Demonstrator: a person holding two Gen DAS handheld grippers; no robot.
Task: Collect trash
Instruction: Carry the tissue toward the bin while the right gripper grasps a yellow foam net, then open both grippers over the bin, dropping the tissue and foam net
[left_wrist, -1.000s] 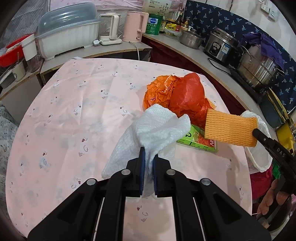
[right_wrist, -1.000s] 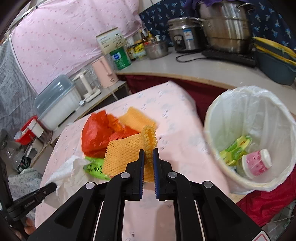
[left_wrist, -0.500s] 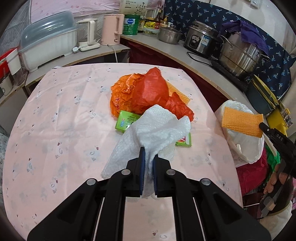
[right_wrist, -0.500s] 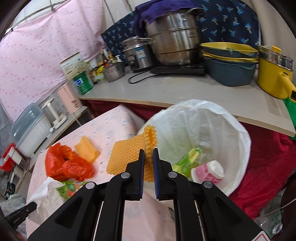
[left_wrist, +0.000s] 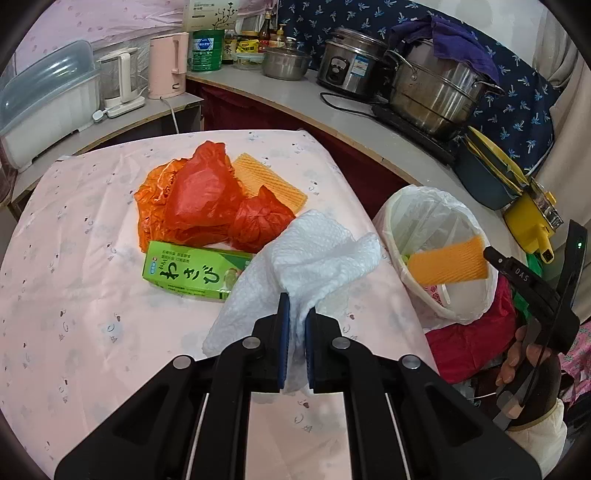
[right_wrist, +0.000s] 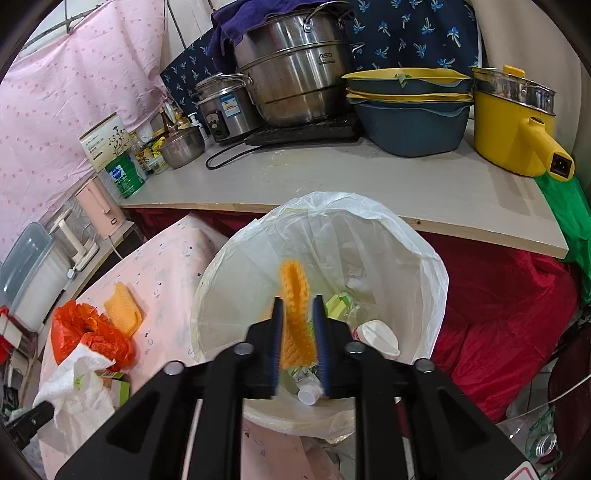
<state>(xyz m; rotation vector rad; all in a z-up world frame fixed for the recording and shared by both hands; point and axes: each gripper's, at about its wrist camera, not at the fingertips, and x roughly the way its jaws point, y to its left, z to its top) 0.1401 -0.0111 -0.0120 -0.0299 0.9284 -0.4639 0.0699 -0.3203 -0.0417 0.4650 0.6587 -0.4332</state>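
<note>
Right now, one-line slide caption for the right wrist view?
Right gripper opening over the lined trash bin, orange foam net between its jaws.

Over the table now: bags dead centre, box just at their six o'clock, a pad tucked behind at two. Bin stands off the table's three o'clock edge, counter curving behind it at twelve. In the bin, a bottle lies at six.
</note>
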